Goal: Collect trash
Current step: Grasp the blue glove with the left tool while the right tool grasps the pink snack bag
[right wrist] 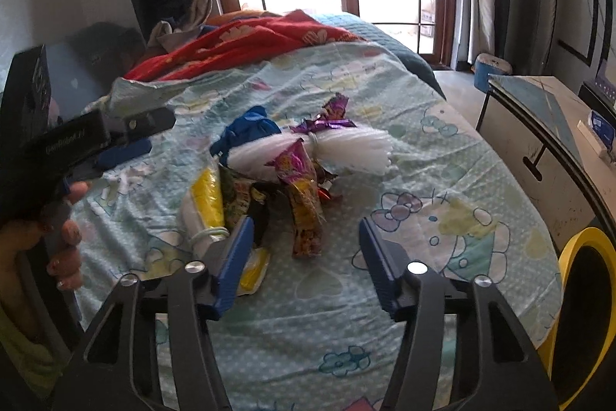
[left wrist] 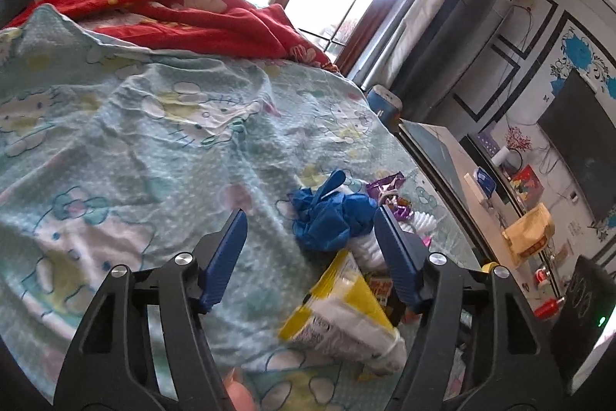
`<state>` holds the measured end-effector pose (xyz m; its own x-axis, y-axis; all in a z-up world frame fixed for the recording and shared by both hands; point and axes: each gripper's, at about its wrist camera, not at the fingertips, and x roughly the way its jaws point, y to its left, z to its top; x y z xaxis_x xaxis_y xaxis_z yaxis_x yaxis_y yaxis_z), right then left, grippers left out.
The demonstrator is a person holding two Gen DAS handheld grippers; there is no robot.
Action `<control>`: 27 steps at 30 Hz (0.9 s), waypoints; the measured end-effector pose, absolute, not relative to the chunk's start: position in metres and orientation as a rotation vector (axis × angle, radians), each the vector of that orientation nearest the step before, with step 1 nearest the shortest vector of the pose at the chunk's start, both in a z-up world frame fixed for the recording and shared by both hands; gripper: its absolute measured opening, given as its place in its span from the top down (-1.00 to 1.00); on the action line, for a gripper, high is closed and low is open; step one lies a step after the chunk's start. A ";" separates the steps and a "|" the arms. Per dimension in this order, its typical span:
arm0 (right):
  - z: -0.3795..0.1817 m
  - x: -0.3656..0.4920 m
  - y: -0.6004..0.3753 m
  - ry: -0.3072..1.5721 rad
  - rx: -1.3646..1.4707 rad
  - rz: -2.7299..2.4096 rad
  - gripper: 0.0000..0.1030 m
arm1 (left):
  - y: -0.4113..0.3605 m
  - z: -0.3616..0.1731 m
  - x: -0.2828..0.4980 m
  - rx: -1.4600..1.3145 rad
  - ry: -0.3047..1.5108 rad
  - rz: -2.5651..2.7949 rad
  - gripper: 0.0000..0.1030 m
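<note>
The trash pile lies on the patterned bed sheet, at 12 o'clock from both tools. Left gripper: jaws spread wide, holding nothing; a crumpled blue bag lies between its fingertips and a yellow wrapper below it. Right gripper: jaws apart, empty, with an orange snack wrapper between them. Only the right wrist view shows the white plastic bundle in full, the left tool at 9 o'clock, and a yellow-rimmed bin at 4 o'clock. Only the left wrist view shows the television at 2 o'clock.

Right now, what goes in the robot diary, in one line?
left hand-held gripper: open | right hand-held gripper: open | snack wrappers: on bedsheet
</note>
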<state>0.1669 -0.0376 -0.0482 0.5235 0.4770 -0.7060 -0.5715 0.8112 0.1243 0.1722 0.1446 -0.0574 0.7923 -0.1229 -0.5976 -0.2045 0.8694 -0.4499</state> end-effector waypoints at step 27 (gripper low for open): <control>-0.084 0.185 -0.043 0.891 -0.015 0.656 0.68 | 0.145 -0.098 0.224 -0.669 0.773 -0.082 0.81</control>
